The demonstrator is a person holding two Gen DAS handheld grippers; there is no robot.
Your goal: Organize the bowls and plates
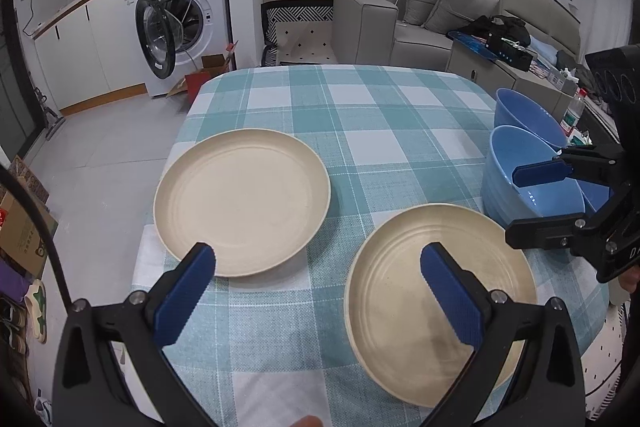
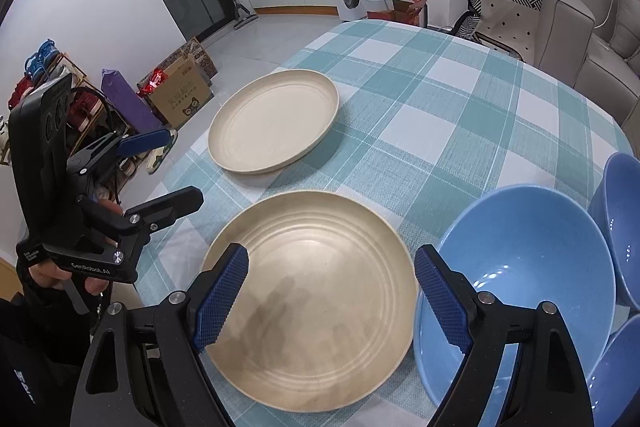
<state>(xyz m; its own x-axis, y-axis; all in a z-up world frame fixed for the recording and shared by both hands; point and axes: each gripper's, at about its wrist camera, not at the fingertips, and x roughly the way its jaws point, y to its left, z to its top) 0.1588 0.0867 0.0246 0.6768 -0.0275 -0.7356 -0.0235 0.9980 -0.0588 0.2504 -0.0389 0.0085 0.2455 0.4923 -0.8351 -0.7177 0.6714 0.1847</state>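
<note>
Two cream-coloured round plastic plates lie apart on the teal-and-white checked tablecloth [image 1: 360,115], neither stacked on the other, so the plate half of the job reads as not begun. Nearest, the left gripper [image 1: 318,297] hangs with jaws spread wide and empty, above the gap between the plates; the right gripper [image 2: 332,297] is likewise wide open and empty, over the near cream plate [image 2: 320,291] and the adjoining bowl. Just beside that plate sits the near pale-blue glossy bowl [image 2: 524,259], with at least two more blue bowls [image 2: 622,223] crowded beside it at the table's right edge; whether any are nested I cannot tell. Farther out rests the far cream plate [image 2: 276,119], well apart. Judgement: sorting is early; plates need stacking, bowls perhaps nesting.
</note>
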